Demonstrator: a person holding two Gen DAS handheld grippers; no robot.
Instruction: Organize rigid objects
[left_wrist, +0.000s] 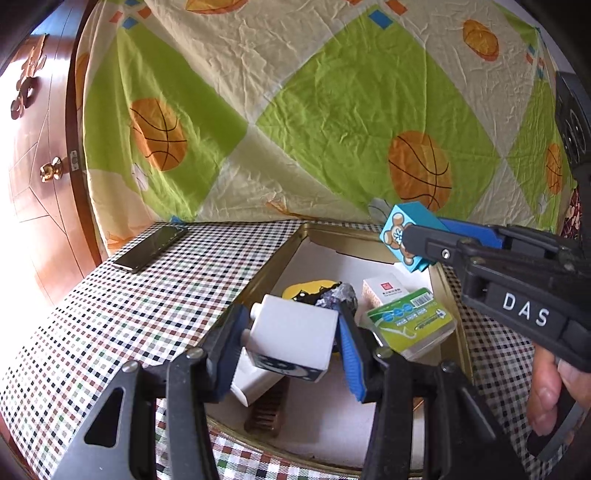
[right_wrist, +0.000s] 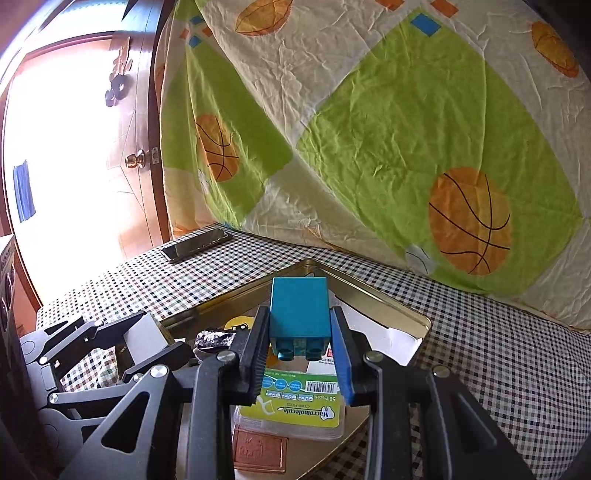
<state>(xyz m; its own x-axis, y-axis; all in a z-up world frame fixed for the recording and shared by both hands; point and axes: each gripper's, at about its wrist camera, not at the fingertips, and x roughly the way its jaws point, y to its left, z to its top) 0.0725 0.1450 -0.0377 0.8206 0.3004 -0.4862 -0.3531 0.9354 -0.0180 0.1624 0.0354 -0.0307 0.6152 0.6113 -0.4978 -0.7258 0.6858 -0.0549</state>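
1 gold tin tray (left_wrist: 291, 254) on the checked tablecloth (left_wrist: 147, 295), white paper lining its floor. Inside it, as far as I can count: 1 floss-pick box (left_wrist: 412, 325) with green label, 1 small white carton (left_wrist: 384, 290) just behind it, 1 yellow-and-black round piece (left_wrist: 310, 290), 1 dark foil-wrapped lump (left_wrist: 338, 295), 1 brown ridged item (left_wrist: 264, 413) near the front rim, 1 white tube-like piece (left_wrist: 251, 384) partly hidden under the left tool. The right wrist view also shows 1 terracotta stamped slab (right_wrist: 258, 448) at the tray's near edge.

Left gripper (left_wrist: 291, 343): clamped on 1 white box-shaped bottle (left_wrist: 291, 332) with a small cap, held above the tray's near half, tilted.

Right gripper (right_wrist: 299, 350): pads pressed on both sides of 1 teal toy brick (right_wrist: 299, 310), studs facing the camera; bear print shows on its end in the left view. Brick hangs over the tray's far right part, above the floss box, touching nothing else.

Outside the tray: 1 phone (left_wrist: 151, 247) lying flat at the table's far left, well apart. Basketball-print sheet (left_wrist: 295, 110) hangs behind; wooden door (left_wrist: 40, 173) at left.
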